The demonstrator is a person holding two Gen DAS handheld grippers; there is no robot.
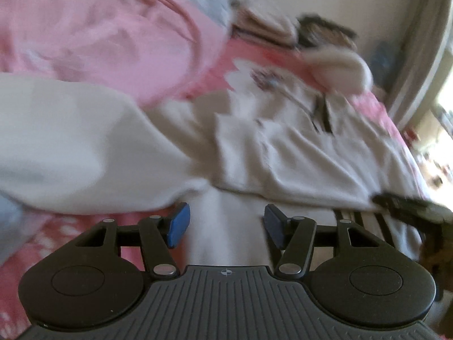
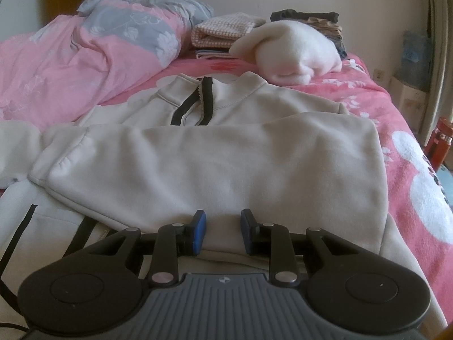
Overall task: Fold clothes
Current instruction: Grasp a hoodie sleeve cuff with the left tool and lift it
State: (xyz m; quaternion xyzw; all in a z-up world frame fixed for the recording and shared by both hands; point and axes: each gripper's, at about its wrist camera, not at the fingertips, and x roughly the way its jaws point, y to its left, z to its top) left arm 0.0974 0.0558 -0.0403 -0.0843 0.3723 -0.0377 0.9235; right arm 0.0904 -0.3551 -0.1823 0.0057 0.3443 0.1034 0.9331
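A cream sweatshirt (image 2: 226,155) with a black-trimmed zip collar (image 2: 198,104) lies spread on the pink bed, one sleeve folded across its chest. My right gripper (image 2: 223,231) sits at the garment's near edge, its blue pads shut on a thick fold of the cream cloth. The left wrist view is blurred. It shows the same sweatshirt (image 1: 283,153) tilted, with a loose sleeve (image 1: 85,147) lying to the left. My left gripper (image 1: 226,225) hangs above the cloth with its jaws wide apart. White fabric shows in the gap, but the pads do not press on it.
A pink and grey flowered quilt (image 2: 93,56) is heaped at the left of the bed. Folded clothes (image 2: 223,32) and a white fleece bundle (image 2: 294,53) are stacked at the far end. A red bottle (image 2: 438,144) stands past the bed's right edge (image 2: 419,153).
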